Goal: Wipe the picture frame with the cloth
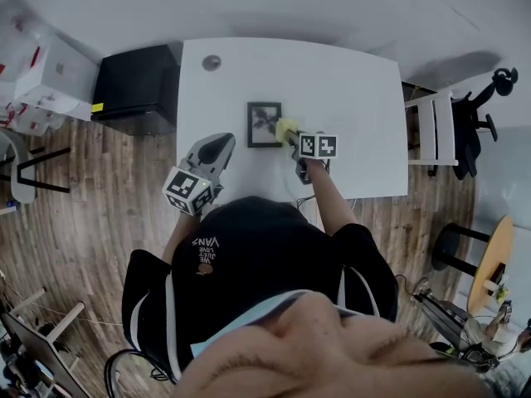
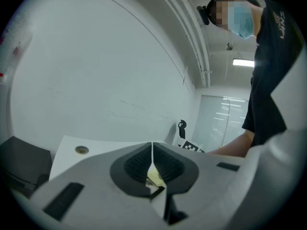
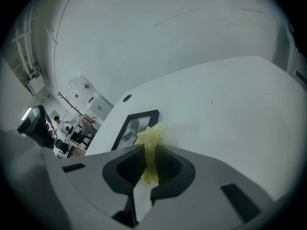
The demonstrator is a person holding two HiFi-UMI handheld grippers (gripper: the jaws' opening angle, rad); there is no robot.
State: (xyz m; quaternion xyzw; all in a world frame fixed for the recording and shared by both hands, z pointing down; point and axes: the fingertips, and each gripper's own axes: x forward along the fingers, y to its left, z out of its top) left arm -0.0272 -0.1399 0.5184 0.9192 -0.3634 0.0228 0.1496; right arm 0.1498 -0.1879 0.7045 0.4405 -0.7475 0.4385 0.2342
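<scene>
Picture frame: black, lies flat on white table, roughly mid-table toward the near edge. Dark print inside; detail too small to read.

Cloth: yellow, bunched, at the frame's right edge. In the right gripper view its tip overlaps the frame's near corner; probably touching, contact not clearly visible.

Right gripper: jaws clamped on the cloth, which sticks out beyond the tips.

Left gripper: jaws pressed together, nothing gripped; over the near table edge, left of the frame, apart from it.

Surroundings: round grommet in the table's far left corner; black cabinet left of the table; white chair on the right.
</scene>
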